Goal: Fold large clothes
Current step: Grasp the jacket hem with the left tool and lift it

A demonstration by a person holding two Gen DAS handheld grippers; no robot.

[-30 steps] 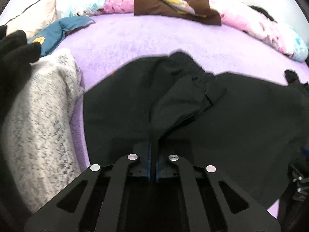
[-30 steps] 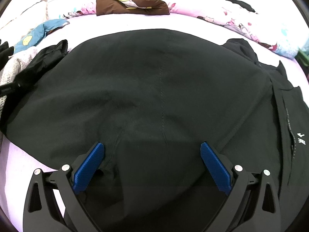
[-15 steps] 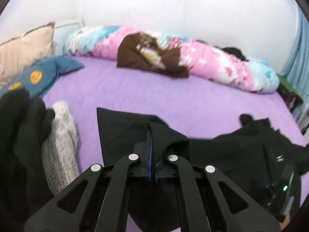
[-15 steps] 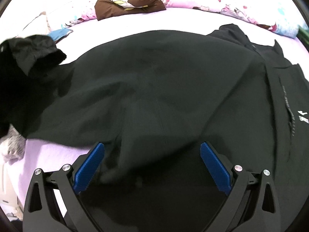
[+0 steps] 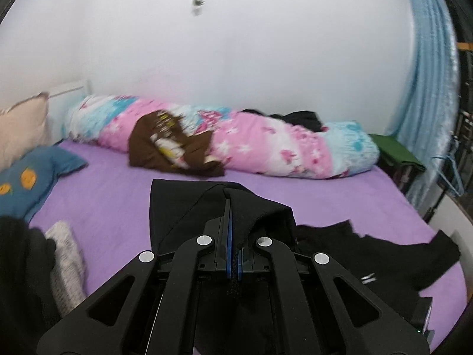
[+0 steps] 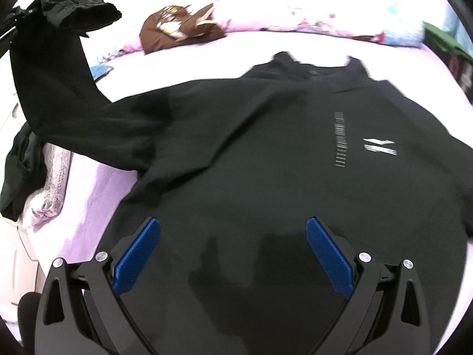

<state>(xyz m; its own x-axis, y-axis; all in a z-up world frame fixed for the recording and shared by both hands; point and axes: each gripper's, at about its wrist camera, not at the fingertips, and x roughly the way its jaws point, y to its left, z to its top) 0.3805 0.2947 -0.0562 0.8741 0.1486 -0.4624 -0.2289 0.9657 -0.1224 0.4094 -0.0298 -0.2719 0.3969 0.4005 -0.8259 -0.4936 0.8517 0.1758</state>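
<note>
Pinching the sleeve [image 6: 59, 68] aloft at ten o'clock, the left gripper [image 5: 233, 254] is clamped on cloth; the black shirt [image 6: 280, 153] lies flat toward twelve from the right gripper [image 6: 233, 254], fingers apart above its hem

Bare purple sheet [image 5: 112, 195] beyond shirt [image 6: 266, 153]

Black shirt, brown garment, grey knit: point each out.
black shirt [image 6: 266, 162]: right wrist view, middle of its spread front, left of the white logo.
brown garment [image 5: 174, 153]: left wrist view, its crumpled middle, against the floral roll.
grey knit [image 5: 66, 263]: left wrist view, its speckled top.
</note>
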